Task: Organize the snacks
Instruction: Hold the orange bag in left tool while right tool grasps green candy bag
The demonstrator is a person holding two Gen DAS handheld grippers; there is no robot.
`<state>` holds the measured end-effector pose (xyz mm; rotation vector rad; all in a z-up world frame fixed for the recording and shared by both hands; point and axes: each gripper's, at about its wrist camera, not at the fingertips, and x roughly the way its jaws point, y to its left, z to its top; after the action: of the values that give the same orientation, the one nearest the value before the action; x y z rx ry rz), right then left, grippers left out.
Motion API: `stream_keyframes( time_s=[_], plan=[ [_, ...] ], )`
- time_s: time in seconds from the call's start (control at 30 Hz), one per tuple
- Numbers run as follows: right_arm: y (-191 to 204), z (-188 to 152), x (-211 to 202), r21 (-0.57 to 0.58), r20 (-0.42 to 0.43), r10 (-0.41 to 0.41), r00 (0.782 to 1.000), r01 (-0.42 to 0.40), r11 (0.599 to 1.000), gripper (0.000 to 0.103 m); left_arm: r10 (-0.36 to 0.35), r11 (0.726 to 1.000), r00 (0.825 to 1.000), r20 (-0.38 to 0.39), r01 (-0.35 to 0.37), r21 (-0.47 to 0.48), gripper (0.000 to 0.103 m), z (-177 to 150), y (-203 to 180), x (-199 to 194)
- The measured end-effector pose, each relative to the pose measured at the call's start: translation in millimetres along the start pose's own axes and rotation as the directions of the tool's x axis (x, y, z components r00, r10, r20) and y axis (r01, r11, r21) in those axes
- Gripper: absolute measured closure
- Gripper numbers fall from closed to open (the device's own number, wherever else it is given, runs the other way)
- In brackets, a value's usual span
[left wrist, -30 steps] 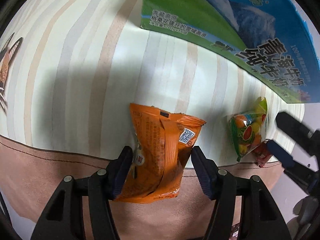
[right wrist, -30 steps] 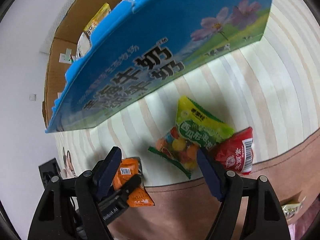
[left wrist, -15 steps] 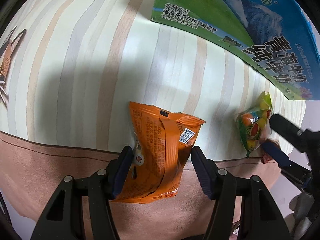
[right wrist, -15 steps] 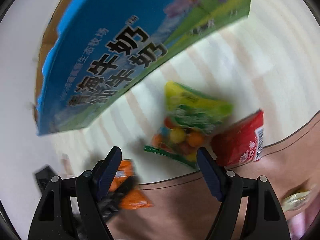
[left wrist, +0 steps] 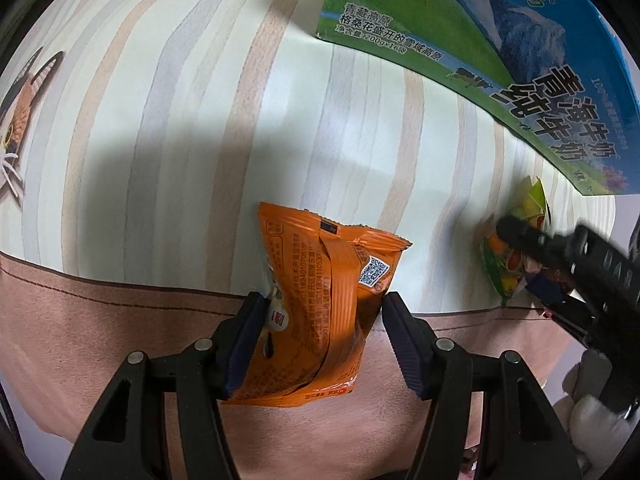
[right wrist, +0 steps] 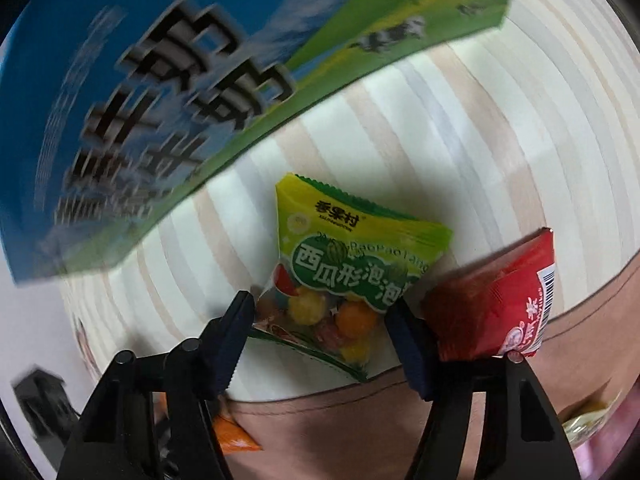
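So the whole thing here comes down to how each packet sits relative to the tongs straddling it, and I'll use the blue milk carton [left wrist: 532,60] as my anchor. The left tongs [left wrist: 322,340] are spread about a packet's width around the orange snack packet [left wrist: 320,304], which lies on the bench [left wrist: 180,140] on the near side of the carton, half over the brown border strip of the cloth. Its long axis runs pretty much straight away from the tongs toward the carton, so the pads face its two long edges; the left pad looks like it's touching, the right one just beside it, so not a real squeeze yet as far as I can tell. The right tongs [right wrist: 326,336] are similarly spread around the green candy bag [right wrist: 344,280], which sits right below the carton's lower edge, also pointing its length toward the carton, a bit slanted. The view is motion-blurred so I can't say if the pads are in contact. The red packet [right wrist: 500,304] lies just outside the right pad, on the side away from the carton's lettering, close enough that I'd guess closing in could nudge it. Each hand is clearly nearest its own packet.
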<state>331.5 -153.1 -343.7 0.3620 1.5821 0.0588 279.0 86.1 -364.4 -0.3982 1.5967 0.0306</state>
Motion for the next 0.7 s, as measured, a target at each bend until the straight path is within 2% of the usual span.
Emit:
stream_keyframes(
  time_s=[0.13, 0.27, 0.33, 0.4, 0.47, 0.53, 0.57, 0.7],
  plan=[
    [6.3, -16.6, -0.9, -0.181, -0.051, -0.025, 0.998, 0.015, 0.983, 0.04, -0.001, 1.0, 1.0, 0.004, 0.001, 0.001, 0.044, -3.3, 1.6, 0.2],
    [7.8, -40.6, -4.4, -0.345, -0.083, -0.099, 0.992, 0.065, 0.937, 0.04, 0.005, 1.0, 1.0, 0.011, -0.006, 0.011, 0.044, -4.5, 0.8, 0.4],
    [8.5, -51.6, -4.5, -0.389, -0.097, -0.125, 0.987, 0.078, 0.918, 0.04, 0.018, 1.0, 1.0, 0.016, -0.018, 0.025, 0.044, -6.6, -2.0, 1.3],
    [7.5, -56.1, -3.2, -0.392, -0.119, -0.122, 0.985, 0.067, 0.917, 0.039, 0.035, 0.998, 0.999, 0.011, -0.036, 0.049, 0.042, -9.1, -7.9, 4.8],
    [3.5, -54.5, -4.5, -0.345, -0.131, -0.091, 0.987, 0.04, 0.938, 0.037, 0.041, 0.996, 0.999, -0.005, -0.041, 0.076, 0.032, -12.5, -13.7, 8.7],
    [-5.3, -50.8, -9.4, -0.281, -0.14, -0.039, 0.989, -0.002, 0.96, 0.028, 0.043, 0.994, 0.999, -0.018, -0.041, 0.1, 0.023, -16.4, -19.7, 12.9],
    [-11.5, -49.9, -12.4, -0.255, -0.137, -0.024, 0.99, -0.012, 0.967, 0.028, 0.052, 0.992, 0.998, -0.021, -0.049, 0.116, 0.02, -18.2, -23.5, 15.4],
    [-12.8, -43.7, -13.8, -0.18, -0.101, -0.005, 0.995, -0.014, 0.984, 0.028, 0.142, 0.974, 0.99, -0.009, -0.138, 0.179, 0.02, -23.6, -40.3, 26.0]
  ],
)
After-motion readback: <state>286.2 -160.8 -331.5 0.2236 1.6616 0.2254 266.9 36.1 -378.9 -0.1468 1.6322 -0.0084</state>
